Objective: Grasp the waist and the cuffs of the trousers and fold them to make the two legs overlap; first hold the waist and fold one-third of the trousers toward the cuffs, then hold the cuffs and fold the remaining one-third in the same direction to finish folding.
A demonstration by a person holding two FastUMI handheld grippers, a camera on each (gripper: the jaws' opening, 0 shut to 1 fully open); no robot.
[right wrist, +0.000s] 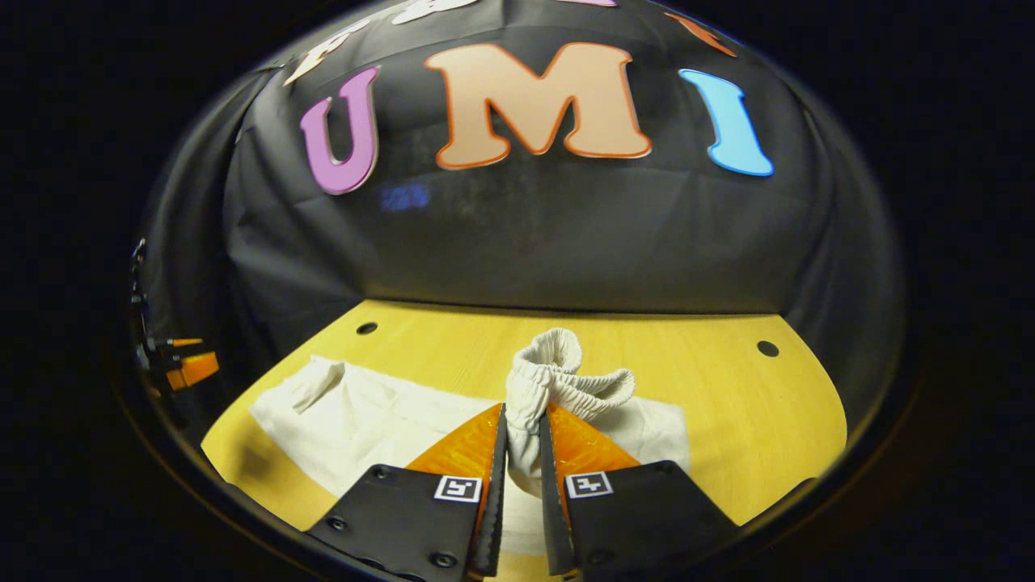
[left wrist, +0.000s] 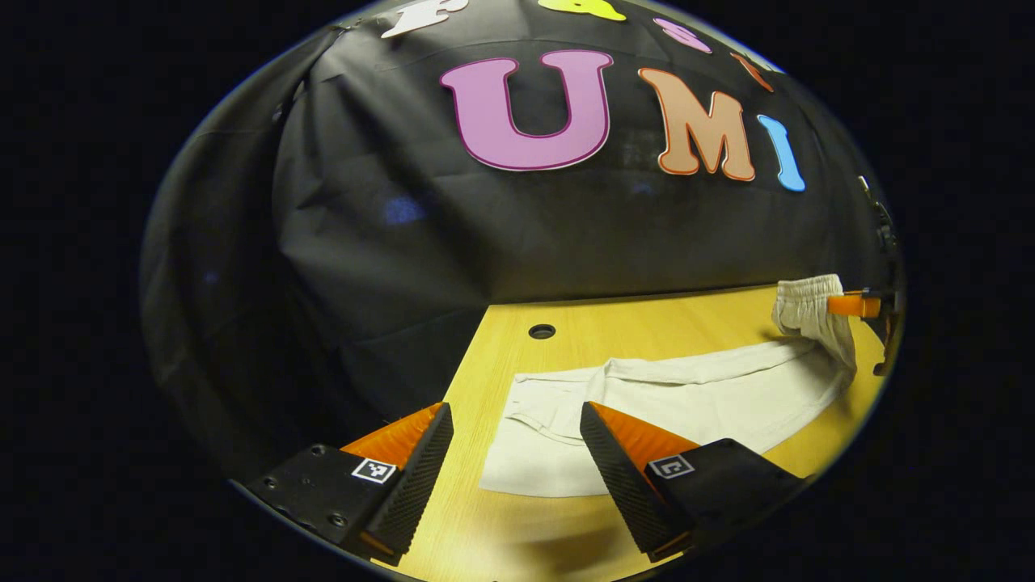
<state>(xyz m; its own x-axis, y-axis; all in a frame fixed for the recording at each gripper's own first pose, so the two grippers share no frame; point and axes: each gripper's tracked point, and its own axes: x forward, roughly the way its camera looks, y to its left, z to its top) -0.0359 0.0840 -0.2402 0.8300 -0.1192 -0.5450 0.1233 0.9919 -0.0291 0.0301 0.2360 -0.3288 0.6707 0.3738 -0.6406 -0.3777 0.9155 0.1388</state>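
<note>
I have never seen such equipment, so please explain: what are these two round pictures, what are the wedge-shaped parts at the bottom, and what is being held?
A person holds one handheld claw in each hand, and each claw carries a camera that looks along its two fingers. In the left gripper view, the left claw is open above the cuff end of pale trousers, which lie on a wooden table. In the right gripper view, the right claw is shut on the elastic waist and lifts it off the table. That same claw appears far right in the left gripper view.
</note>
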